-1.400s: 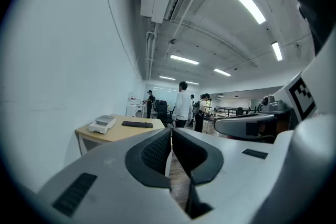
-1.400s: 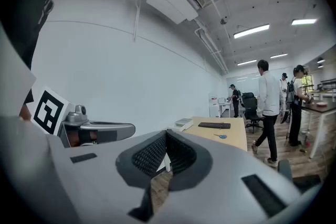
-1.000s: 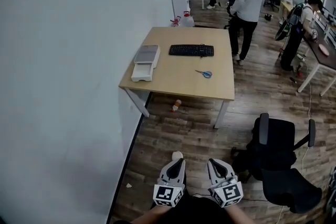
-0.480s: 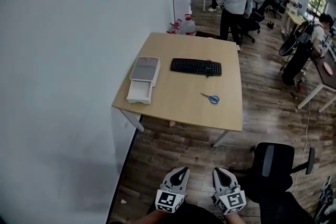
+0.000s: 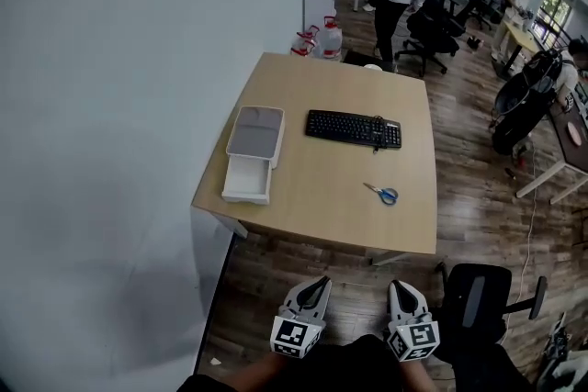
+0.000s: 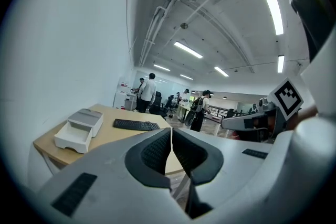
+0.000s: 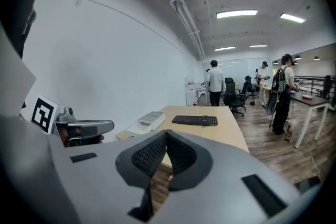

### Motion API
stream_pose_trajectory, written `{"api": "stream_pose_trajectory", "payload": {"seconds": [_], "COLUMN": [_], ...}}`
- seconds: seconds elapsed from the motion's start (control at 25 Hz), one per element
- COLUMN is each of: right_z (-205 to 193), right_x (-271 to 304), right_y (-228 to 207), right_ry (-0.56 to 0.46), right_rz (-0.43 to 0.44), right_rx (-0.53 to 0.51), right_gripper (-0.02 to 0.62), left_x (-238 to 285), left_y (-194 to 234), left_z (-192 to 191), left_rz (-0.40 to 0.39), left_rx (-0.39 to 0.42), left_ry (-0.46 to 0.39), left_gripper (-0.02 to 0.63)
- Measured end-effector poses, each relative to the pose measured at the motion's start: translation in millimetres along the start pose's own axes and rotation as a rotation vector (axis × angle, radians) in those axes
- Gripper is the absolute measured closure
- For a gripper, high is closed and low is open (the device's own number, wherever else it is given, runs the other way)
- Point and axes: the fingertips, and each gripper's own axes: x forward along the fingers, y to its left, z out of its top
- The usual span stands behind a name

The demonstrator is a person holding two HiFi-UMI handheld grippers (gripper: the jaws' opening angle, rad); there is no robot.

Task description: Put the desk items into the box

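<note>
Desk (image 5: 322,197) bearing box (image 5: 254,138), keyboard (image 5: 354,129), scissors (image 5: 381,194); left gripper (image 5: 316,284) and right gripper (image 5: 401,287) short of desk, jaws together, empty.

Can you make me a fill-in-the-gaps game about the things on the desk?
The scissors have ___ handles.
The keyboard is coloured ___.
In the head view, the white box lies to the ___ of the keyboard.
The left gripper and the right gripper are holding ___.
Missing words: blue; black; left; nothing.
</note>
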Motion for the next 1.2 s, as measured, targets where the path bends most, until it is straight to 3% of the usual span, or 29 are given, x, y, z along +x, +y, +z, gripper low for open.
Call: {"api": "stream_pose_trajectory", "payload": {"seconds": [0.2,0.44,0.76,1.04,1.2], "right_z": [8,11,16,-1,-24], "right_x": [33,66,140,204,249], "right_y": [-10,-35,-90,-146,-181], "right_ry": [0.015,0.012,0.039,0.125,0.227], "right_rz": [-0.018,-0.017,-0.006,-0.014,0.009], "right_rx": [0.01,0.011,0.006,-0.042,-0.056], "right_gripper": [0.535,0.535,0.535,0.535,0.531], "left_x": [18,37,100,171,217], "left_y": [39,51,92,110,125], "left_z": [17,19,45,32,27], "left_rz": [0.021,0.032,0.064,0.035,0.029], "left_rx": [-0.026,-0.052,-0.004,0.0,-0.008], "left_ry": [-0.023,-0.038,-0.066,0.04,0.093], "left_gripper": [0.586,0.586,0.586,0.586,0.586]}}
